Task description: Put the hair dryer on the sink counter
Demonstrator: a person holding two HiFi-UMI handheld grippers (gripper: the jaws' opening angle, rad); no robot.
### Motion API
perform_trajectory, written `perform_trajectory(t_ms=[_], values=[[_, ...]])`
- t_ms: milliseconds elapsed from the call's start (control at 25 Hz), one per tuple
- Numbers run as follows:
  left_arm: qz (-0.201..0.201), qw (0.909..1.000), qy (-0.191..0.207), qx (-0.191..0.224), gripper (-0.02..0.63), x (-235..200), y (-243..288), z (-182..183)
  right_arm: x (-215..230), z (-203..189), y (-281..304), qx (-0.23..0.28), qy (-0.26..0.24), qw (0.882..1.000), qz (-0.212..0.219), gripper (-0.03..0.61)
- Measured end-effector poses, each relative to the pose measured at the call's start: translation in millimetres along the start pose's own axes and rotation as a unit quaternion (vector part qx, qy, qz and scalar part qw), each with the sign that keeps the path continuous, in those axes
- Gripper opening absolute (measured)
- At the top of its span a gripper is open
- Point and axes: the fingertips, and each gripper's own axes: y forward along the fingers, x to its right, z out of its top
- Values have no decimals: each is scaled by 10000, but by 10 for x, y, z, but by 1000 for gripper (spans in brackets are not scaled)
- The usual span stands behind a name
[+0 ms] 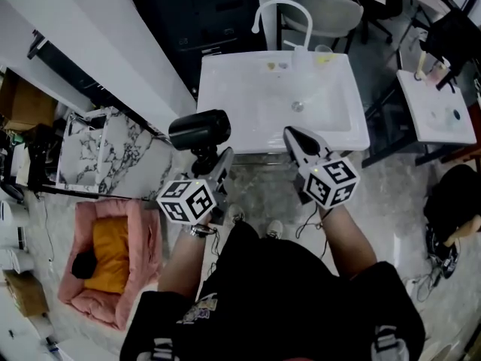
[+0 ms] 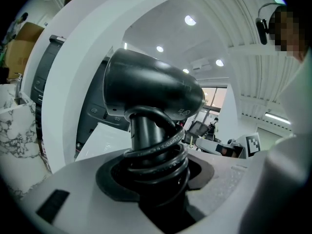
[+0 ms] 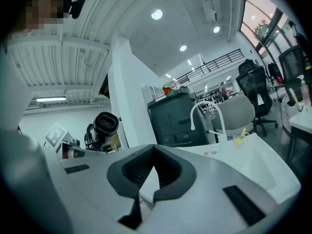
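Observation:
A black hair dryer (image 1: 199, 130) stands upright in my left gripper (image 1: 208, 161), just short of the near left corner of the white sink counter (image 1: 225, 89). In the left gripper view the jaws (image 2: 156, 179) are shut on the dryer's handle, which has its cord coiled round it; the dryer's head (image 2: 151, 89) rises above them. My right gripper (image 1: 297, 140) hovers at the counter's front edge, shut and holding nothing. The right gripper view looks over its closed jaws (image 3: 151, 172) at the hair dryer (image 3: 105, 124) to the left and the sink counter (image 3: 273, 172) to the right.
A curved white faucet (image 1: 282, 6) and a clear cup (image 1: 323, 53) stand at the sink's back. A black cabinet (image 1: 199, 13) and a grey chair (image 1: 331, 10) lie behind. A pink pet bed (image 1: 113, 254) and a marbled stand (image 1: 86, 153) sit left; another white table (image 1: 436, 107) right.

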Motion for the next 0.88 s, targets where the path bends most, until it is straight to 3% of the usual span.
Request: perform_trajectory(t_ms=[360,880], values=[[-119,9997,-28,-216,198,-342,617,153,401,68,426,-53,62,9996,-263,-2],[-296,9969,-156,-707,198,-1228,1796,428,1029,86,1643,-210,241,9975,-629,-2]])
